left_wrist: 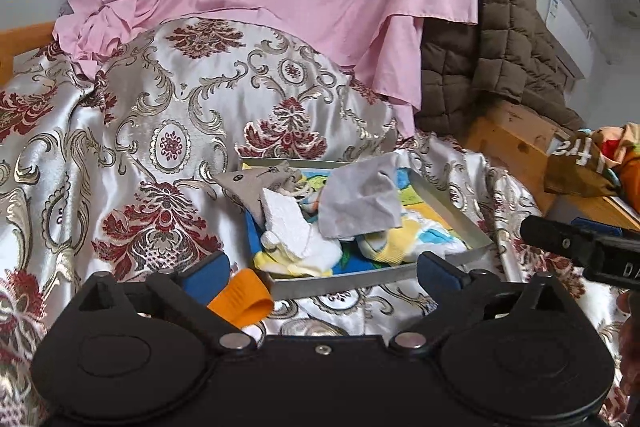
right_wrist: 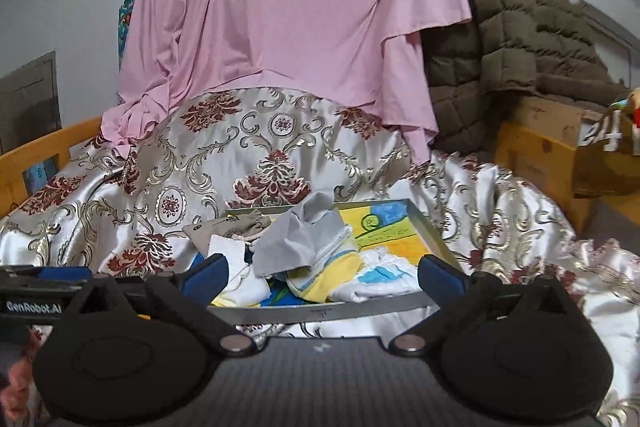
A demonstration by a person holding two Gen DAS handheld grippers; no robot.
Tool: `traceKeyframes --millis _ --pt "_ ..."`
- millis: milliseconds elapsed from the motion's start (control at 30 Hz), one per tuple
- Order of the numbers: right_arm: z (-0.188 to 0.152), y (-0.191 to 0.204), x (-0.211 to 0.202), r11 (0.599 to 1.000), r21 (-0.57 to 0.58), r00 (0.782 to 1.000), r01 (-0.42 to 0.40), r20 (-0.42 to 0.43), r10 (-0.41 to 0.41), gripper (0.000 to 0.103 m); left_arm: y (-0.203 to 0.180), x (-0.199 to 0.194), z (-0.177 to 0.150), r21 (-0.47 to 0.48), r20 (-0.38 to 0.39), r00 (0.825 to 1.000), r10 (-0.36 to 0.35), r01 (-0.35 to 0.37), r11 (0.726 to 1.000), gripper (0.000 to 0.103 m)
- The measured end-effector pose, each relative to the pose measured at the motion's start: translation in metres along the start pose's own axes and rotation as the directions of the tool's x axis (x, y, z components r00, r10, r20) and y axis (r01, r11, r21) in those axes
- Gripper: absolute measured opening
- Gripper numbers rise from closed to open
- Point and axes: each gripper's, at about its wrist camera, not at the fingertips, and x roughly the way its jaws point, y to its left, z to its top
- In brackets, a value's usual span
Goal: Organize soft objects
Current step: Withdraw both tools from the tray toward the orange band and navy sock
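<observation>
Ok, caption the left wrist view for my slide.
Open left gripper before a metal tray of socks on a brocade bedspread.

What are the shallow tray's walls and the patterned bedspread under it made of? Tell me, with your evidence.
Shallow grey tray: probably metal, brushed finish; thin straight walls with a dull sheen. Silver and maroon patterned bedspread: seemingly satin-like woven fabric, glossy; bright highlights along soft folds, metallic-looking scrollwork.

The bedspread (left_wrist: 132,131) is glossy satin cloth. The tray (right_wrist: 328,311) is smooth matt metal. The socks (left_wrist: 360,203) are soft knitted cloth. The bed frame (right_wrist: 44,151) is wood.
</observation>
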Motion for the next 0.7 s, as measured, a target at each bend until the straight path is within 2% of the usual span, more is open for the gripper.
traceKeyframes --millis 167,333,700 --pt "-0.013 -0.002 -0.020 1.000 0.025 1.000 0.020 0.013 -0.020 0.103 -0.009 -0.020 -0.010 0.017 0.017 1.000 0.001 -0.001 1.000 0.102" --pt "-0.023 -0.003 -0.037 0.999 0.037 0.999 0.034 0.030 -0.035 0.103 -0.014 -0.037 -0.021 0.048 0.026 0.999 0.030 -0.032 0.998 0.102" --pt "-0.052 0.005 -0.060 0.998 0.049 0.999 0.045 0.023 -0.046 0.103 -0.012 -0.054 -0.049 0.055 -0.019 0.998 0.063 -0.062 0.997 0.102"
